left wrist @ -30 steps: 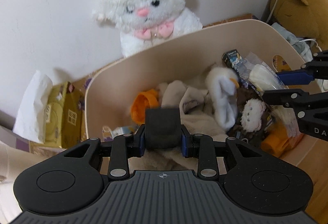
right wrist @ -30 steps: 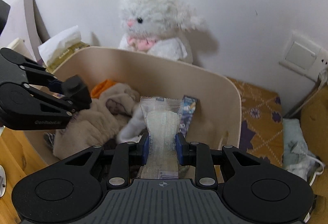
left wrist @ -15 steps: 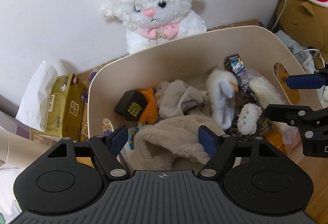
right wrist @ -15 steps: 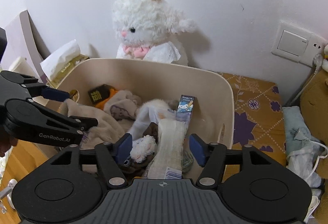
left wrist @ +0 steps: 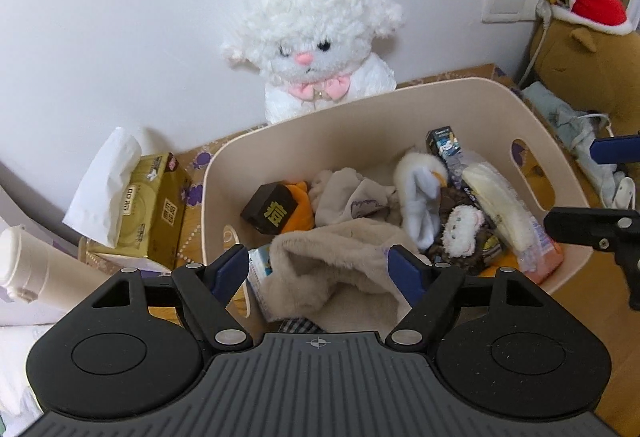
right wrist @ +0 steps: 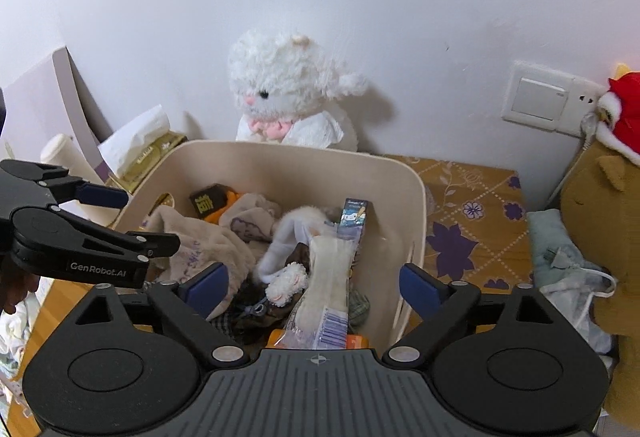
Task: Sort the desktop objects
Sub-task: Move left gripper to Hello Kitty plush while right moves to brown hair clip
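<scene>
A beige plastic bin point(left wrist: 352, 125) point(right wrist: 404, 197) holds several items: a black box with gold print point(left wrist: 270, 212) point(right wrist: 207, 199) on an orange thing, a clear wrapped packet point(left wrist: 500, 211) point(right wrist: 330, 277), beige plush cloth point(left wrist: 340, 257), a white sock and a small blue carton point(right wrist: 354, 217). My left gripper point(left wrist: 318, 269) is open and empty above the bin's near side. My right gripper point(right wrist: 316, 283) is open and empty above the packet. Each gripper shows at the edge of the other's view.
A white plush lamb point(left wrist: 312, 41) point(right wrist: 288, 97) sits against the wall behind the bin. A gold tissue box point(left wrist: 148, 205) and a white bottle point(left wrist: 36, 269) stand left. A brown plush with a red hat point(left wrist: 588, 37), cloth and cables lie right on a patterned mat point(right wrist: 472, 205).
Both grippers opened: the left let go of the black box, the right let go of the wrapped packet, and both items now lie in the bin. Both grippers have drawn back and up.
</scene>
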The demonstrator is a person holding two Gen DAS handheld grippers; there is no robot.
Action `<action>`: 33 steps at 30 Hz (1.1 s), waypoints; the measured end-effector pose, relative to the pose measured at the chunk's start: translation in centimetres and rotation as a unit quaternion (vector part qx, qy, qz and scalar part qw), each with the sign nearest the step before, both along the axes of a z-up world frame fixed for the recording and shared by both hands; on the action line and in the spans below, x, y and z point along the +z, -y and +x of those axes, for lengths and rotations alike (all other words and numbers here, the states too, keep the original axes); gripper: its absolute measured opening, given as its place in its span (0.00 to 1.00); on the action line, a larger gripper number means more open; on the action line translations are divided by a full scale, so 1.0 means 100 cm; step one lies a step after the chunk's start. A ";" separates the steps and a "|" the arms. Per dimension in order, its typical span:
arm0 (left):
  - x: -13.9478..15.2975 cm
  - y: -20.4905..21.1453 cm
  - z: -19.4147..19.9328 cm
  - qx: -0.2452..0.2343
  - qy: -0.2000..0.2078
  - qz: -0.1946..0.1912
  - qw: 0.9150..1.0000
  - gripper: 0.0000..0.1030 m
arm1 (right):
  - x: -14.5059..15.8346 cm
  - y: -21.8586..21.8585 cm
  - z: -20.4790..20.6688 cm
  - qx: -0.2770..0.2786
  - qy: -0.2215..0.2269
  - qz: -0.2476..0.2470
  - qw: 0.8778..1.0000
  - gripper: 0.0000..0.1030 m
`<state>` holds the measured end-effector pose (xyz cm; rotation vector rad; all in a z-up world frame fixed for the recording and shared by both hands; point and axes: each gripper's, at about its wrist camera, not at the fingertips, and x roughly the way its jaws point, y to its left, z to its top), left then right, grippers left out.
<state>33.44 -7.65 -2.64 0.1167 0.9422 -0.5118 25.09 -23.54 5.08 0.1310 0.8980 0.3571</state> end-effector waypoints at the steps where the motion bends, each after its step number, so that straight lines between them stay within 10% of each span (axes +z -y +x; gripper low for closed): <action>1: 0.003 -0.001 -0.003 0.000 0.003 0.001 1.000 0.76 | 0.003 0.002 -0.003 -0.002 0.003 0.003 1.000 0.95; 33: 0.013 -0.032 -0.109 -0.012 0.010 -0.010 1.000 0.76 | 0.021 0.016 -0.110 0.088 0.014 -0.026 0.996 1.00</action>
